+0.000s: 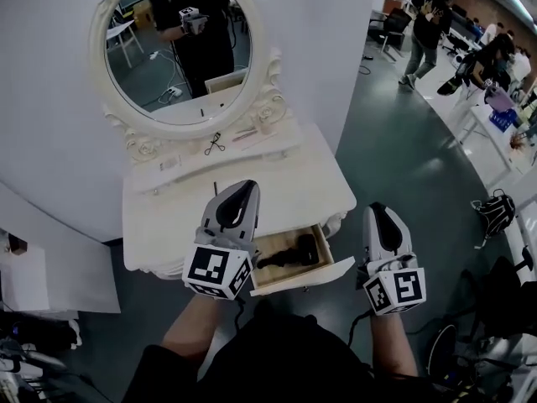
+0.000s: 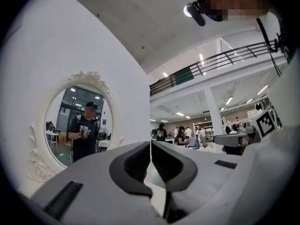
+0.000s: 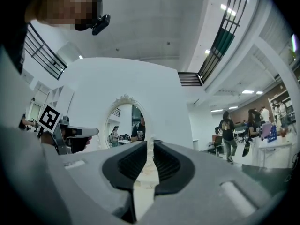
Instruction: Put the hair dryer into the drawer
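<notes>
Black dryer [image 1: 289, 253] lies in the open drawer [image 1: 331, 274], between my left gripper [image 1: 242, 193], pressed together, and my right gripper [image 1: 382, 218], slightly apart; both empty

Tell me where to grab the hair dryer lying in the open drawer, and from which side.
Probably its middle, coming straight down with the jaws across its length: the hair dryer lies flat along the open drawer, whose walls block a sideways approach. Which end is the handle I cannot tell.

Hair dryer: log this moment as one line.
hair dryer: in open drawer | left gripper: jaws shut, empty | right gripper: jaws slightly apart, empty
</notes>
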The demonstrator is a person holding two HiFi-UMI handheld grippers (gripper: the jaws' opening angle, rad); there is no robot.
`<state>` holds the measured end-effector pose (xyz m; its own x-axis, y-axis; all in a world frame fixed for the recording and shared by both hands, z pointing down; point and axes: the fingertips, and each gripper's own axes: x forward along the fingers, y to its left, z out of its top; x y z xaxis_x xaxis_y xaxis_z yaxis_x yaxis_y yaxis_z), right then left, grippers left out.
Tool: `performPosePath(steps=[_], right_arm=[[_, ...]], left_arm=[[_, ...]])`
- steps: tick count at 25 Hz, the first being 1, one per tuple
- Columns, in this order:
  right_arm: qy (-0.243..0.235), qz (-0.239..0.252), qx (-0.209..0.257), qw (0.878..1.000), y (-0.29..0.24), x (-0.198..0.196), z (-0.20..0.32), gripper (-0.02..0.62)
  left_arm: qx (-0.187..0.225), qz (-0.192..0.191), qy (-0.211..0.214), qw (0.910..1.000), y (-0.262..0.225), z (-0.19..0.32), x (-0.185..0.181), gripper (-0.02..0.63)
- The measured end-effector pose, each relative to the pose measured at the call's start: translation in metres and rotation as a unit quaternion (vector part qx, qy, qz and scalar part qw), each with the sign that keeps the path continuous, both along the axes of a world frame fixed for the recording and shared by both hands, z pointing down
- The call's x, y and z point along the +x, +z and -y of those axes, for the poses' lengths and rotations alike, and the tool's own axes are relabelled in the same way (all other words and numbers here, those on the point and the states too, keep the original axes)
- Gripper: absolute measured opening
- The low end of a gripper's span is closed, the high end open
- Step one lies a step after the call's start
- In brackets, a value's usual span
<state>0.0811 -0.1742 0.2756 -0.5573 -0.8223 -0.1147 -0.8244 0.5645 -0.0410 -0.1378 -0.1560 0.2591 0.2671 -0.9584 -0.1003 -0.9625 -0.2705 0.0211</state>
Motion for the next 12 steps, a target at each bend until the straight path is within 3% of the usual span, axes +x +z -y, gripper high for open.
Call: performPosePath(steps=[12], right_arm=[[-0.004, -0.012, 0.022, 1.000, -0.013, -0.004, -0.009, 0.043]], left_arm=[[0.022, 0.022, -0.023, 0.9993, -0.010, -0.012, -0.008, 0.011]])
